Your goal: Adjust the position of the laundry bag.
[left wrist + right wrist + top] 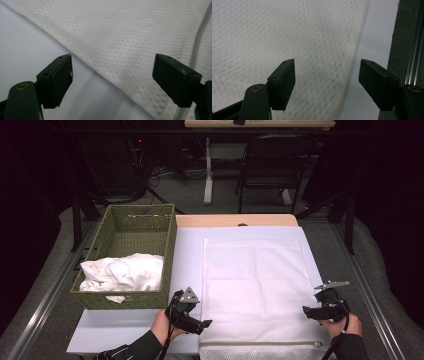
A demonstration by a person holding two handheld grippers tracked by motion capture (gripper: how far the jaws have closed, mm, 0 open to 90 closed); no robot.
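White mesh, that's the laundry bag (252, 287), spread flat on the worktop (187, 250) with its zipper (260, 344) running along the edge nearest the person. Left tool (204, 324) sits at the bag's near left corner, jaws spread, the mesh edge running between them with no pinch on it. Right tool (306, 311) mirrors it at the opposite side edge, jaws likewise apart and straddling the border of the fabric, nothing gripped. Beyond the left tool stands the woven basket (131, 222), white cloth (124, 272) heaped in its near end.

The risk from here, as I read it: the mesh is thin and lies flush, so a jaw could skate over the top and close on air. It could also catch a single layer, so the bag lifts lopsided. If one side grabs before the other, the sheet skews and drags across the worktop.
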